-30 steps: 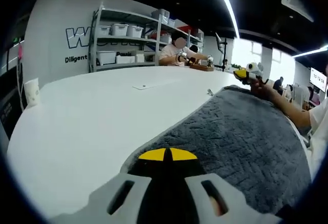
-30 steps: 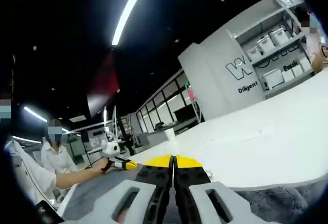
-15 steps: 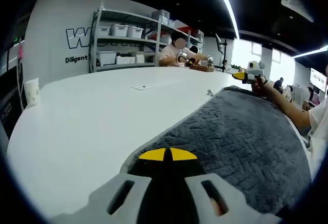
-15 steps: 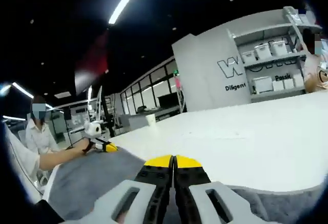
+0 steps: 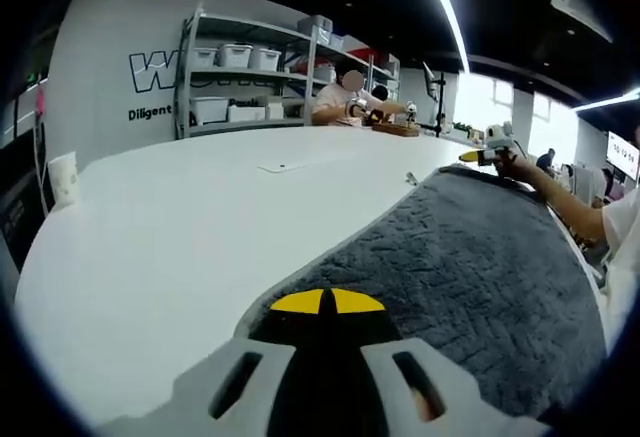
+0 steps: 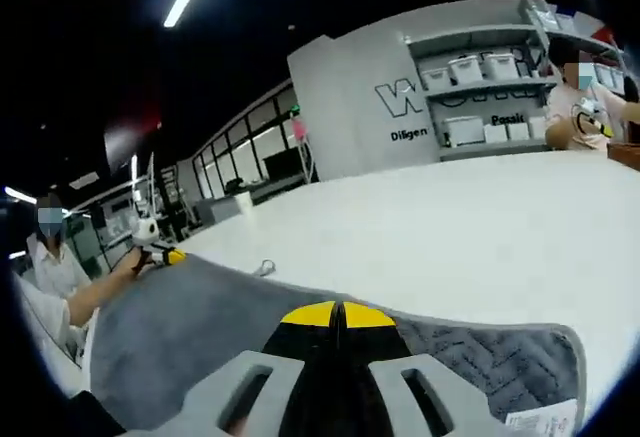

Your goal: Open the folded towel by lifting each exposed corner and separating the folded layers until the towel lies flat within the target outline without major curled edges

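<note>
My left gripper point(image 5: 327, 302) and my right gripper point(image 6: 338, 315) each have their yellow-tipped jaws pressed together on an edge of one grey towel point(image 5: 470, 267), which lies spread on the white table point(image 5: 190, 227) with a white label point(image 6: 540, 421) at one corner. Beyond the towel's edges the tabletop runs wide and bare, apart from one paper cup point(image 5: 62, 179) near the far rim. In the left gripper view my other gripper holds the towel's far edge, and behind stand one shelf rack point(image 5: 245, 82) of bins and one seated person point(image 5: 340, 102).
</note>
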`<state>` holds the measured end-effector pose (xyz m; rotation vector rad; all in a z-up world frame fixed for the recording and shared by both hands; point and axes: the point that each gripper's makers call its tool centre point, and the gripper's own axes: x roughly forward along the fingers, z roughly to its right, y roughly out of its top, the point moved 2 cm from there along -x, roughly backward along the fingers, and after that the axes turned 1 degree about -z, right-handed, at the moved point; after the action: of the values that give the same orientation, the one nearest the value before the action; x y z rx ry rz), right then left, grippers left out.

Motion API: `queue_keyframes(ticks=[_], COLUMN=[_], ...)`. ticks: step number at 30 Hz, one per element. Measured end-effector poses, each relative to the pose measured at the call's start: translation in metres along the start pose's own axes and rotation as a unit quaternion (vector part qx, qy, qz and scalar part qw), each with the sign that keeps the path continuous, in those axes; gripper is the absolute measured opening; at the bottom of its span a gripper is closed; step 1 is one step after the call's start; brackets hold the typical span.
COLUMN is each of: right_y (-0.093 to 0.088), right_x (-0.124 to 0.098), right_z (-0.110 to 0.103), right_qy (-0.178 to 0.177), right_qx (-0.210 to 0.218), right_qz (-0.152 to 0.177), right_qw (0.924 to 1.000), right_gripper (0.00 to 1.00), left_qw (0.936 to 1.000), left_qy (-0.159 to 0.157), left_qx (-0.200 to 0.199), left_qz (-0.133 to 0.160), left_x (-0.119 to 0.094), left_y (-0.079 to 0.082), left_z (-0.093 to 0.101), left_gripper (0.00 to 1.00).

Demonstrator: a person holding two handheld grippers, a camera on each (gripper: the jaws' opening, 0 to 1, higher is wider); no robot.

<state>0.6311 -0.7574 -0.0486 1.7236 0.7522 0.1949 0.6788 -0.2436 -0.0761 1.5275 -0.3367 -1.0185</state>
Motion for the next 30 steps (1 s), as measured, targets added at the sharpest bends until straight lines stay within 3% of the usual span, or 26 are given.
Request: queue_keyframes(ticks=[2,3,4,5,6,10,13,14,16,18,21,27,29,30], right_y=[-0.007,-0.017,-0.019,-0.013,-0.012,-0.022,-0.005,0.002,0.007,0.005,-0.001,-0.008,-0.013,-0.016], right_x=[0.006,0.006,0.006,0.007,0.006,-0.006,-0.017,-0.024,-0.039,-0.051,-0.057,-0.058,-0.059,-0.062], right_z=[0.008,0.013,0.015,0.023,0.024,0.015,0.023,0.027,0.044,0.064,0.083,0.089,0.1,0.106], right_qy=[-0.004,-0.014,-0.019,-0.03,-0.029,-0.055,-0.053,-0.061,-0.09,-0.122,-0.139,-0.146,-0.153,-0.169], right_qx=[-0.01,0.01,0.019,0.052,0.051,-0.004,-0.006,-0.007,-0.011,-0.016,-0.042,-0.052,-0.068,-0.086], right_qz=[-0.025,-0.057,-0.062,-0.039,-0.032,-0.063,-0.029,-0.015,-0.017,-0.036,-0.058,-0.071,-0.104,-0.123], right_qw=[0.9996,0.9982,0.9977,0.9974,0.9977,0.9965,0.9982,0.998,0.9958,0.9918,0.9877,0.9854,0.9803,0.9741], right_gripper=[0.0,0.0,0.0,0.0,0.0,0.0,0.0,0.0,0.0,0.0,0.0,0.0,0.0,0.0], left_qw=[1.0,1.0,1.0,1.0,1.0,1.0,1.0,1.0,1.0,1.0,1.0,0.9999,1.0,1.0], left_qy=[0.0,0.0,0.001,0.002,0.003,0.003,0.003,0.003,0.003,0.002,0.002,0.004,0.004,0.004], left_qx=[-0.001,0.0,0.002,0.003,0.006,0.006,0.005,0.006,0.005,0.005,0.005,0.01,0.008,0.008], left_qz=[0.001,0.001,0.002,0.002,0.0,0.0,0.0,0.0,0.0,-0.001,-0.001,-0.003,-0.002,-0.002], left_x=[0.0,0.0,0.0,0.0,0.0,0.0,0.0,0.0,0.0,0.0,0.0,0.001,0.001,0.001], left_y=[0.0,0.0,0.0,0.0,0.0,0.0,0.0,0.0,0.0,0.0,0.0,0.0,0.0,0.0], left_z=[0.001,0.001,0.002,0.002,0.003,0.004,0.004,0.004,0.004,0.004,0.004,0.003,0.003,0.003], left_gripper=[0.01,0.01,0.01,0.01,0.01,0.01,0.01,0.01,0.01,0.01,0.01,0.01,0.01,0.01])
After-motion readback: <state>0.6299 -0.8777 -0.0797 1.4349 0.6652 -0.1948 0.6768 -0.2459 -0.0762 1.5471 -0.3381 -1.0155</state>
